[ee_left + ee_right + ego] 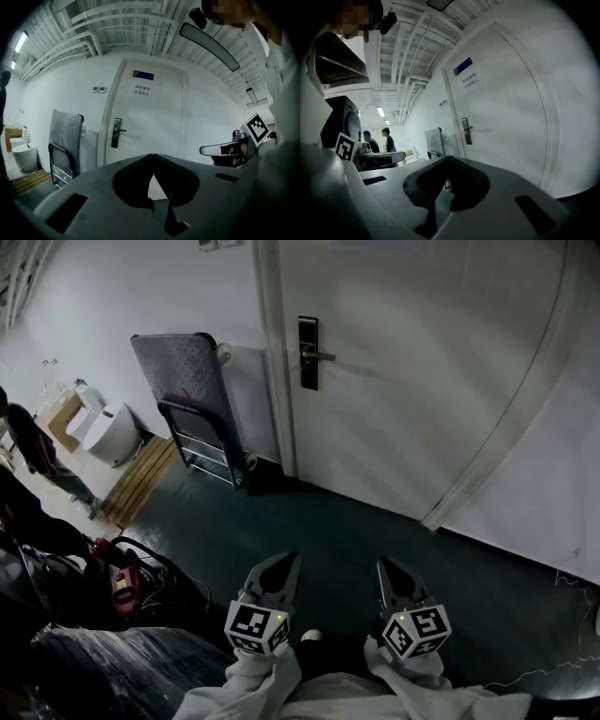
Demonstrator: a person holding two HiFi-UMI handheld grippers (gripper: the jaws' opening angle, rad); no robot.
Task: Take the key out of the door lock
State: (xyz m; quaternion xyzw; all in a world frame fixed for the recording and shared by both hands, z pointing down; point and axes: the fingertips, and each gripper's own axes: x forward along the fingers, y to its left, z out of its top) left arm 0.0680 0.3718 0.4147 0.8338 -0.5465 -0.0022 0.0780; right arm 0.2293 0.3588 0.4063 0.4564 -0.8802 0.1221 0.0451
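A person in white sleeves [253, 690] stands on a dark green floor [328, 521], well back from a closed white door [422, 362], holding a gripper low in each hand, side by side. The left gripper [289, 561] has its jaws pressed together with nothing between them. The right gripper [384, 566] likewise has its jaws tip to tip and empty. Both point toward the door and neither is near it. The lock [307, 352], a dark upright plate with a lever handle [321, 356], sits at the door's left edge. The key is too small to make out from this far back. A paper notice [141, 90] is stuck on the door, higher than the lock. A folded metal cart [187, 395] leans upright against the wall just left of the door frame. Further left are a wooden pallet [141, 479] and a white toilet [111, 432]. Another person [37, 451] stands at the room's far left.
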